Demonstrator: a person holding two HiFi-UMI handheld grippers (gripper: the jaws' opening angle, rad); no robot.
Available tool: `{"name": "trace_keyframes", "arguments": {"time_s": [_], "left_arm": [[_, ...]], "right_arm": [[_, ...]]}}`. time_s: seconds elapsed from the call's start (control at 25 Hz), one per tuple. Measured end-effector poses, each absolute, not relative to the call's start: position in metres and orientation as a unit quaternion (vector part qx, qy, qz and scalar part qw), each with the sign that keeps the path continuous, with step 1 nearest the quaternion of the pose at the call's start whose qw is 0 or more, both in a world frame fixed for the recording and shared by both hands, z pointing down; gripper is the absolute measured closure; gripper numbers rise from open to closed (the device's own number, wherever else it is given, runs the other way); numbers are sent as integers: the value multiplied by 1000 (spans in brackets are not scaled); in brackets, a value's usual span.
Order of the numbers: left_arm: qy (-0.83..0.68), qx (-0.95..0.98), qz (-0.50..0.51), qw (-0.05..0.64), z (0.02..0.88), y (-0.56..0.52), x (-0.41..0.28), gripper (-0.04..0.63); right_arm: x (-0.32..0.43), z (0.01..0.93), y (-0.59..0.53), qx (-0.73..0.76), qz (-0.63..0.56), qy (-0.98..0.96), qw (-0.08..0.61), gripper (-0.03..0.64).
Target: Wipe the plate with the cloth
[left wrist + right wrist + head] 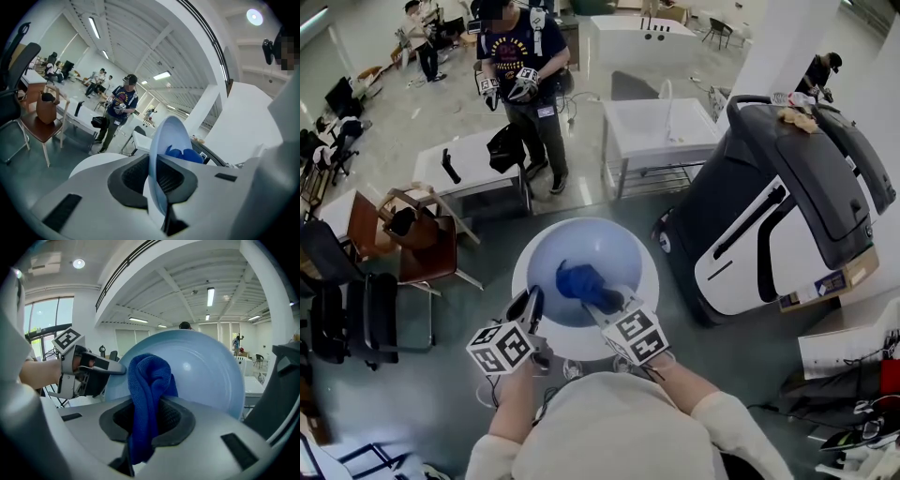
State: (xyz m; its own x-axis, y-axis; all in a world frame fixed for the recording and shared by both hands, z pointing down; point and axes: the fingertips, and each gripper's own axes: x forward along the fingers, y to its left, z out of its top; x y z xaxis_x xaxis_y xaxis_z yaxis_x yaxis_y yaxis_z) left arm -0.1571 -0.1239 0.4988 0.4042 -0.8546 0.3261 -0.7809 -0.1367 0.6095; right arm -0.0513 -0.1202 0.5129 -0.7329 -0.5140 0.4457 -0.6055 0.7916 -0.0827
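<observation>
A pale blue plate (591, 253) is held up above a round white table (647, 281), tilted with its face toward me. My left gripper (532, 305) is shut on the plate's near-left rim; the left gripper view shows the plate (164, 154) edge-on between its jaws. My right gripper (602, 305) is shut on a blue cloth (581, 281), which lies bunched against the plate's face. In the right gripper view the cloth (147, 394) hangs from between the jaws in front of the plate (206, 376), with the left gripper (119, 370) on the rim at left.
A large black-and-white machine (778, 216) stands close on the right. A wooden chair (422, 244) and a black office chair (347, 309) are at left. A person (525, 84) with grippers stands beyond, near white tables (661, 131).
</observation>
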Motion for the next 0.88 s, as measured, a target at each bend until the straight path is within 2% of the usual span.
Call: {"name": "trace_keyframes", "arguments": {"time_s": [0.44,0.88], "left_arm": [[-529,767,-19,362,508,-119,-143,552],[-534,762,-20,366,511,-126,-140,552]], "right_arm": [[-2,491,-178,393,96,-892,200,528],[-79,498,-140,282,90,-931,211,528]]}}
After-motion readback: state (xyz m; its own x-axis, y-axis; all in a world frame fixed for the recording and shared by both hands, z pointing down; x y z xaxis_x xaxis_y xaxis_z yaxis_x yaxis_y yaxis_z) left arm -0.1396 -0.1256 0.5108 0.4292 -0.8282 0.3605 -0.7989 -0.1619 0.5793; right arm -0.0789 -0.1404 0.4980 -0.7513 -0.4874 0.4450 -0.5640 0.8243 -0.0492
